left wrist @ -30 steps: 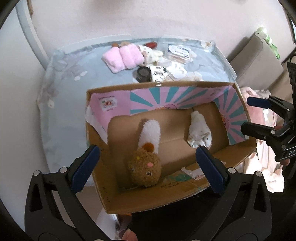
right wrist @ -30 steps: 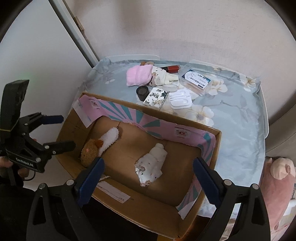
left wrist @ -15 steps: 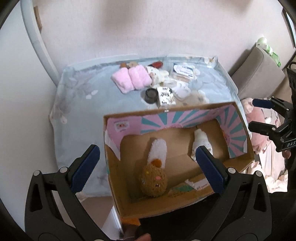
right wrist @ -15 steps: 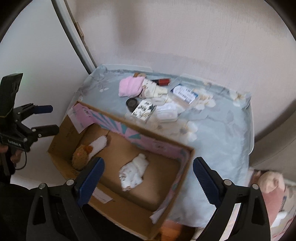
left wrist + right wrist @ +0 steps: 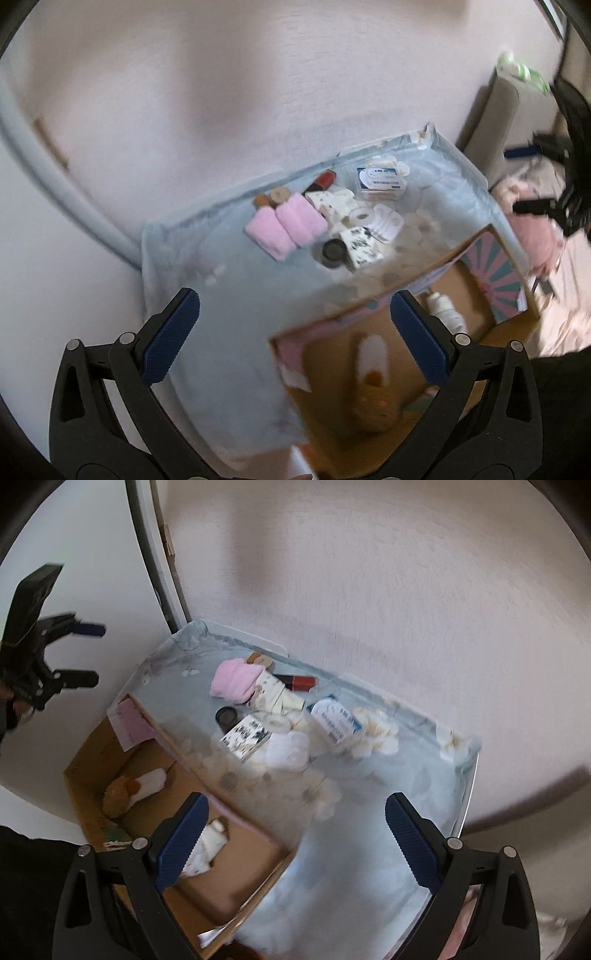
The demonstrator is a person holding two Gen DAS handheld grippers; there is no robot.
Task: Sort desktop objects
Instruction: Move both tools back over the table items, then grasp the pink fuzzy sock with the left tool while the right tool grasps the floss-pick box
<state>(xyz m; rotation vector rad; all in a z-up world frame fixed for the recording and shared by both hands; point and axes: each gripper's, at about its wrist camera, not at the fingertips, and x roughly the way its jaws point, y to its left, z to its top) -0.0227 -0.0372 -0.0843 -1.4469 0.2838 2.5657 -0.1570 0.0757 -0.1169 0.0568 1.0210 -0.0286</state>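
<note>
Here, from left to right:
Left tool [image 5: 293, 334]: blue-padded fingers spread wide with nothing between them, held above the near edge of the surface; in the right wrist view it hangs in the air at far left, also spread.
Surface [image 5: 221, 295]: pale blue cloth with a white flower print, set against a pinkish wall.
Pink rolled towels [image 5: 286, 225]: two fluffy rolls lying side by side, at the left end of the cluster far back on the surface.
Black round jar [image 5: 333, 252]: small, just right of the towels and touching the black-and-white patterned small box [image 5: 361, 246].
Red cylinder [image 5: 324, 180]: lying near the back edge, behind the towels.
Clear flat case with blue-and-white label [image 5: 381, 178]: at the right end of the cluster.
Open cardboard box with pink and teal lining [image 5: 240, 878]: standing at the near edge of the surface.
Brown plush toy with white tail [image 5: 129, 790]: lying inside the cardboard box, at its left end.
White printed cloth bundle [image 5: 207, 845]: also inside the box, apart from the plush toy.
Right tool [image 5: 295, 842]: fingers spread wide and empty, over the surface and the box's right end.
</note>
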